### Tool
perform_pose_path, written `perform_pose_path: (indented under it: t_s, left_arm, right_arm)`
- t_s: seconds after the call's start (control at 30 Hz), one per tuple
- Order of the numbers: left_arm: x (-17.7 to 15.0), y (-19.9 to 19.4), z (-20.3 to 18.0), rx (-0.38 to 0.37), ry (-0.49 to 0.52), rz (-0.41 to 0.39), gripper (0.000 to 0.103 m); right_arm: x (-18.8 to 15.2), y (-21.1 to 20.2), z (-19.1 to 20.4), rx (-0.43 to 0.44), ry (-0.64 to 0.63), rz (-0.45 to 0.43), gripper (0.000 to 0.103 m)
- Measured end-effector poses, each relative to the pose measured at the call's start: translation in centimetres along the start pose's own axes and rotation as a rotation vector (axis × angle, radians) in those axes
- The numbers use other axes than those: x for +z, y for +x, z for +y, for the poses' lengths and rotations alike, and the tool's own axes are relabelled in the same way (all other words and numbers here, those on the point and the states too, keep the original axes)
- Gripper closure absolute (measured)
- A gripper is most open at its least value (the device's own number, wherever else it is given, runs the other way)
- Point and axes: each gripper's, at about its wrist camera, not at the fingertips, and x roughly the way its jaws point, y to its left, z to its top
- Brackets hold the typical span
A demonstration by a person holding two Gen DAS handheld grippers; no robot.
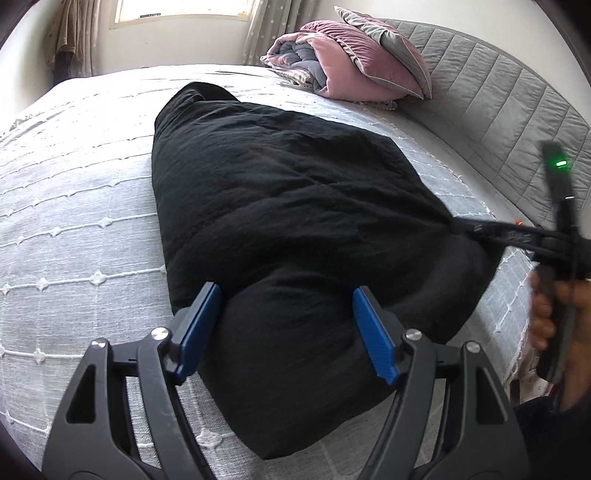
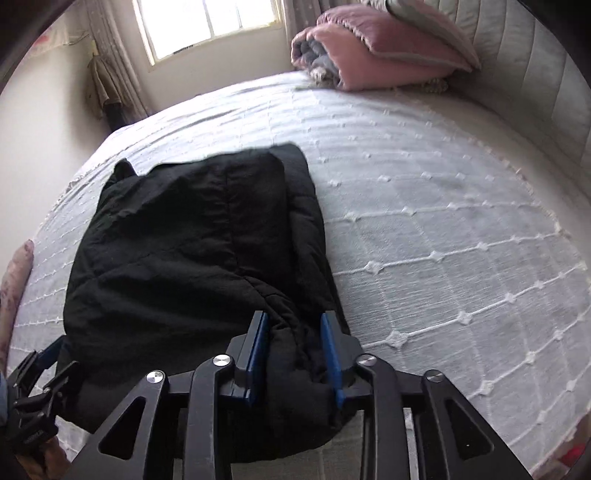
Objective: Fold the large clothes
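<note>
Left gripper (image 1: 286,332) fingers wide astride black garment (image 1: 288,206); right gripper (image 2: 295,354) grip unclear, fabric between.

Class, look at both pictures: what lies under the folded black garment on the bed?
The black garment rests on the white bedspread with its stitched diamond pattern, which shows all around it. Whatever lies directly beneath, or folded inside the garment, is covered and cannot be seen.

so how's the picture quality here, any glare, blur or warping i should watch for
Left wrist view: strong fisheye bend, dark corners, the window blown out, the black garment so dark that its folds barely show, and the hand at the right edge blurred. Right wrist view: same warping, the window glaring, the bedspread washed pale, the pink quilt soft.
</note>
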Motion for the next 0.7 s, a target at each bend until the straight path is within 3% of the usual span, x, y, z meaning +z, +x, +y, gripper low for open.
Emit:
perform_pose_path:
  t_s: [0.1, 0.17, 0.27, 0.4, 0.7]
  left_arm:
    - [0.2, 0.0, 0.1, -0.005, -0.01, 0.003, 0.029]
    - [0.2, 0.0, 0.0, -0.003, -0.012, 0.001, 0.029]
    - [0.2, 0.1, -0.1, 0.005, -0.008, -0.004, 0.029]
    - [0.1, 0.1, -0.3, 0.011, 0.003, -0.008, 0.029]
    - [-0.3, 0.4, -0.9, 0.06, 0.045, -0.03, 0.029]
  right_arm:
    - [-0.6, -3.5, 1.7, -0.095, -0.069, -0.133, 0.066]
    - [-1.4, -5.2, 4.0, -0.023, -0.184, -0.184, 0.066]
    - [-3.2, -5.1, 7.3, 0.078, -0.344, -0.128, 0.067]
    - [-4.3, -1.0, 7.6, -0.046, -0.39, 0.03, 0.069]
    - [-4.3, 1.1, 6.5, -0.079, -0.382, 0.072, 0.072]
